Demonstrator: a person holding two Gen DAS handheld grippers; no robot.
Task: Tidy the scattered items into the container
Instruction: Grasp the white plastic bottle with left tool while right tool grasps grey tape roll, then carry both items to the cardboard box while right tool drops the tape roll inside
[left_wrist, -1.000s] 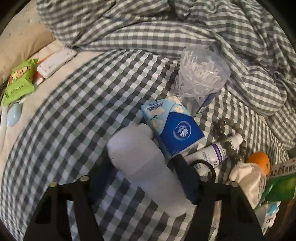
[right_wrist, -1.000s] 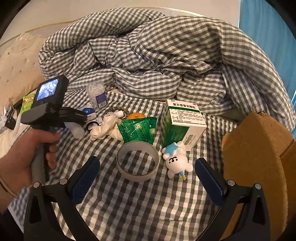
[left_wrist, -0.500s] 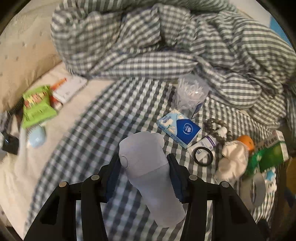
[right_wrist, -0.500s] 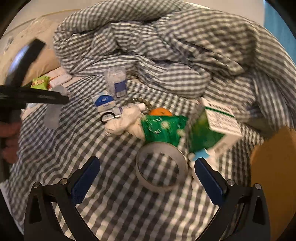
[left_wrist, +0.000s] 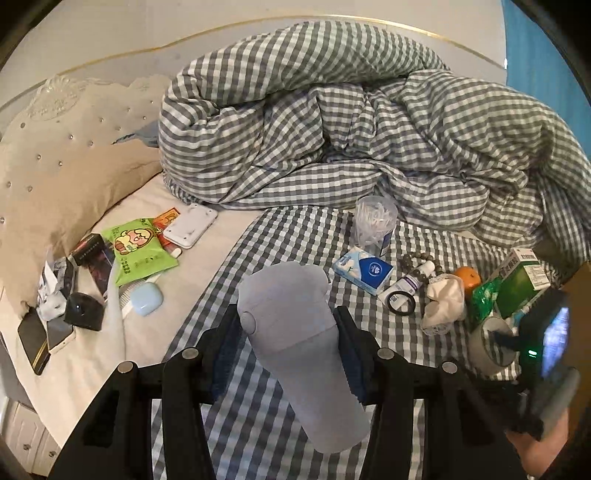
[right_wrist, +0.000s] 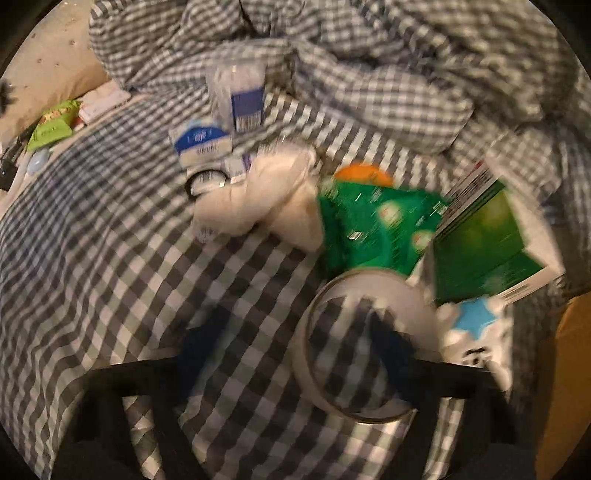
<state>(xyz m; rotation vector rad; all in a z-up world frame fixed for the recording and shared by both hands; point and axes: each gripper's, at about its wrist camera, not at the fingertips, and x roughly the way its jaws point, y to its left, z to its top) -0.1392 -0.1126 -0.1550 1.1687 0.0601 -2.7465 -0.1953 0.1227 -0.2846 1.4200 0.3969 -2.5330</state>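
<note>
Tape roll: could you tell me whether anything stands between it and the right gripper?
Nothing visible does. The right gripper, its jaws just closing, straddles the near wall of the tape roll; the toy only sits beside it.

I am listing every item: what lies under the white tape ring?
Through the white tape ring only the checked sheet shows, plus one dark finger of the right tongs. Blur hides any small item.
</note>
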